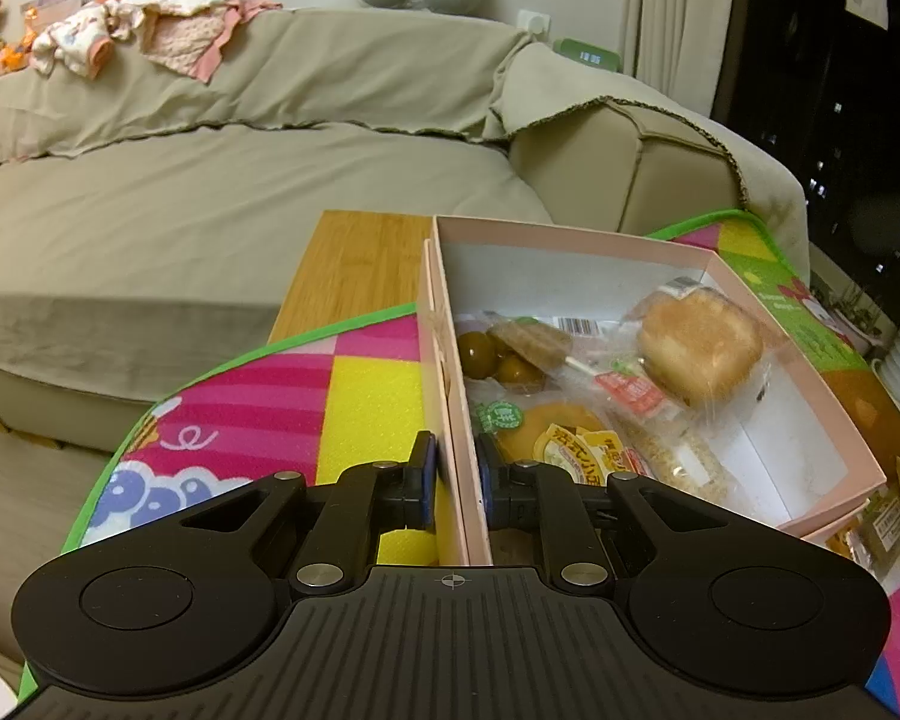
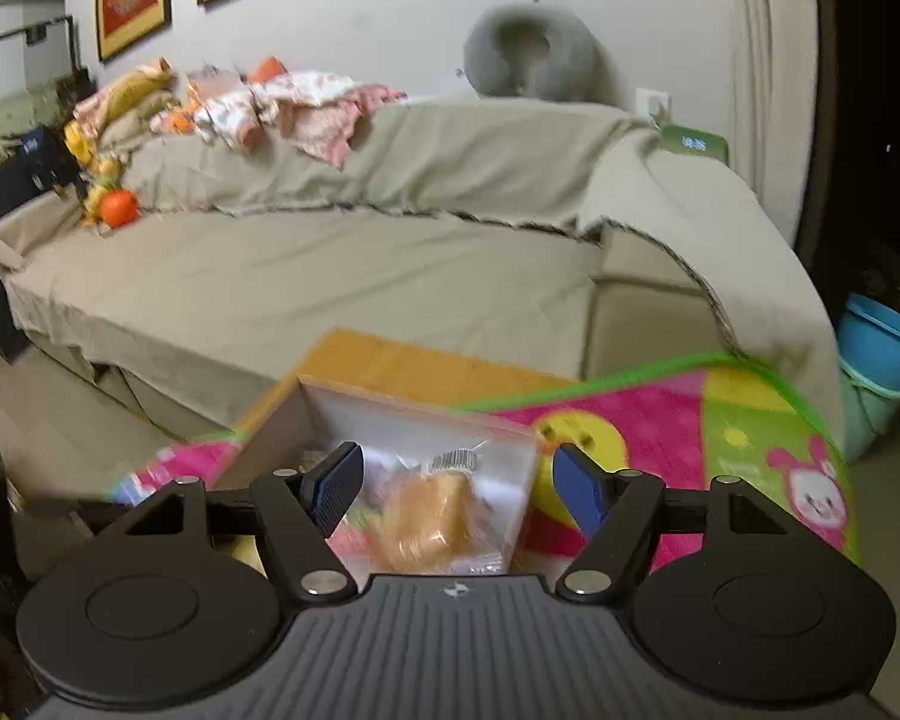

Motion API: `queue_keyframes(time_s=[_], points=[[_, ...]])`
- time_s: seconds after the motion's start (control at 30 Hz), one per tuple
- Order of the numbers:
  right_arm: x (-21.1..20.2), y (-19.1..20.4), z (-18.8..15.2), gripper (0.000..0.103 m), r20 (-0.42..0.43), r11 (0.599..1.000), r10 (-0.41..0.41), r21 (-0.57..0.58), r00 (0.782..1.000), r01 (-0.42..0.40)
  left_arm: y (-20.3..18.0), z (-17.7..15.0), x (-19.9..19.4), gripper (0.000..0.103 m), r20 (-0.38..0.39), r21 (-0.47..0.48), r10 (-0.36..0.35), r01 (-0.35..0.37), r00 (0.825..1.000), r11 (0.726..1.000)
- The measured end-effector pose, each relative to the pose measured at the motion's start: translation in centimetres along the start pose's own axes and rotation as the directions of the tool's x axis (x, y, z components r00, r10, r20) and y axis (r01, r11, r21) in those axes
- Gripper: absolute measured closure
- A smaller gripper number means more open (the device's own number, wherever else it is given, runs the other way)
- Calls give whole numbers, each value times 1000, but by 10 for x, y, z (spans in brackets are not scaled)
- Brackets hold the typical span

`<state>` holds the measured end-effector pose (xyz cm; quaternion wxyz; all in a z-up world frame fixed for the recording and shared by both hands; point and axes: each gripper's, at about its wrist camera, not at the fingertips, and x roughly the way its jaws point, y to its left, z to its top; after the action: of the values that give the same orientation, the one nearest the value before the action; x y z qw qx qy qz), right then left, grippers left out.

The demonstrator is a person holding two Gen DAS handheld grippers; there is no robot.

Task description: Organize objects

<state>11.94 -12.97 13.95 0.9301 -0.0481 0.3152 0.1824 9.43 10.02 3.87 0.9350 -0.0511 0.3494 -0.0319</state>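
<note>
A pink cardboard box (image 1: 570, 240) stands on a colourful play mat (image 1: 270, 396) and holds several wrapped snacks. My left gripper (image 1: 456, 450) is shut on the box's near left wall, one pad on each side of it. A wrapped bun (image 1: 699, 348) rests on top of the other snacks, slightly blurred. Beside it lie a round cake packet (image 1: 564, 438) and brown balls (image 1: 486, 354). In the right wrist view my right gripper (image 2: 457, 468) hangs open above the box (image 2: 342, 402). The bun (image 2: 432, 516) shows below its spread pads, touching neither.
The mat covers a wooden table (image 1: 354, 264) in front of a beige sofa (image 1: 240, 192). More snack packets (image 1: 876, 528) lie at the box's right end. A blue bucket (image 2: 882, 348) stands on the floor at the right. Clothes (image 2: 282, 108) are piled on the sofa back.
</note>
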Motion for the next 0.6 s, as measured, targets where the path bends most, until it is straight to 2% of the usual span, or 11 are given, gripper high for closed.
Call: queue_keyframes(time_s=[0.23, 0.6], points=[[-16, -23, -57, 31, -72, 995, -98, -19, 993, 97, 0, 0, -1, 88, -2, 4, 4, -4, 1000, 1000], [-36, -49, -131, 24, -170, 976, -217, 0, 961, 220, 0, -1, 0, 88, -9, 8, 10, -10, 1000, 1000]])
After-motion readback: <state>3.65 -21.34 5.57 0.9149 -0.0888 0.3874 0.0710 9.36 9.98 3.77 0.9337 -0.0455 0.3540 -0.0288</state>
